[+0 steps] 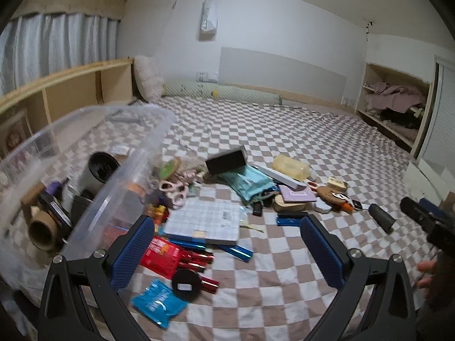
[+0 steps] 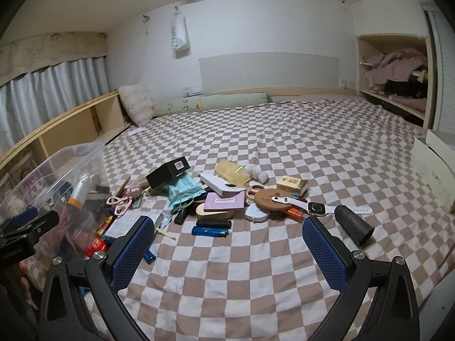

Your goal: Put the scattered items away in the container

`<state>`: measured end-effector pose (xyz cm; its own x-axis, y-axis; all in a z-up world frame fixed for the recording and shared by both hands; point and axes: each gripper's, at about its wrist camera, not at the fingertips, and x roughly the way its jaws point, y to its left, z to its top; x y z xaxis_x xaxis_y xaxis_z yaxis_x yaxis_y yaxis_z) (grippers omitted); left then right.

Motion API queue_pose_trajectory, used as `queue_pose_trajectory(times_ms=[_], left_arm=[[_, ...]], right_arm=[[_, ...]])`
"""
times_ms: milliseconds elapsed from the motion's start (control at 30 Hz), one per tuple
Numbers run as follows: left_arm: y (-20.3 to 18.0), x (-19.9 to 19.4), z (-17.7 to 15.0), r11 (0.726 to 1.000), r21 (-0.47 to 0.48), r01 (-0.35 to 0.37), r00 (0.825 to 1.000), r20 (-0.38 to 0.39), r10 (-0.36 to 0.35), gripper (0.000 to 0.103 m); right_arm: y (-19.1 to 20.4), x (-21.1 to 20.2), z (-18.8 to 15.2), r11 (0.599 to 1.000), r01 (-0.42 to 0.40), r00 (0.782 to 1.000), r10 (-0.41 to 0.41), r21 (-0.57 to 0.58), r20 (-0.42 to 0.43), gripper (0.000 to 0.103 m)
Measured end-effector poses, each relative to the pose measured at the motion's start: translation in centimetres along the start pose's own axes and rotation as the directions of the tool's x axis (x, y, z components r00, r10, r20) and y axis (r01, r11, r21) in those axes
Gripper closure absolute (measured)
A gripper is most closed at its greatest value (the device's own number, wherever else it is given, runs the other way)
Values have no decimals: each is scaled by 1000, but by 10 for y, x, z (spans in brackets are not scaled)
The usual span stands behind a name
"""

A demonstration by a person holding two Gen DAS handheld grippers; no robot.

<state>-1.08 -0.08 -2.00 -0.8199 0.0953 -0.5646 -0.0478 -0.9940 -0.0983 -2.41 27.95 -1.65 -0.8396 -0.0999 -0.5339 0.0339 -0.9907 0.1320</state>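
Left gripper (image 1: 227, 244) and right gripper (image 2: 229, 244): jaws wide open, holding nothing; clear container (image 1: 119, 170) at 10 o'clock.

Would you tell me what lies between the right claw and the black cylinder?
Nothing: in the right wrist view, only bare checkered blanket separates the open right claw from the black cylinder.

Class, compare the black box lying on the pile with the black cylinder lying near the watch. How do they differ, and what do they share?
Shape: the black box is flat-sided and rectangular, while the black cylinder is round and slightly flared. Support: the box rests tilted on top of other items, whereas the cylinder lies on its side directly on the checkered cover. Marking: the box carries a pale label, and the cylinder looks plain. Both are black and still outside the clear container.
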Motion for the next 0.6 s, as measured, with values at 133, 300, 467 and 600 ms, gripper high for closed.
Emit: queue_pose_trajectory(times_ms=[133,300,467,600], left_arm=[[-3,6,-3,1000,-1,-1,1000,-4,1,0],[-7,11,-8,1000,-7,-12,1000,8,13,0],[-15,21,-19,1000,5,-14,1000,-8,14,0],[-29,33,-30,994,84,-71,997,-20,73,0]], right_arm=[[-4,7,-4,1000,8,1000,-8,13,1,0],[-6,16,-13,1000,-18,1000,18,25,-1,0],[-4,28,-22,999,-33,999,34,15,-28,0],[-2,34,-29,999,-35,998,35,-1,-42,0]])
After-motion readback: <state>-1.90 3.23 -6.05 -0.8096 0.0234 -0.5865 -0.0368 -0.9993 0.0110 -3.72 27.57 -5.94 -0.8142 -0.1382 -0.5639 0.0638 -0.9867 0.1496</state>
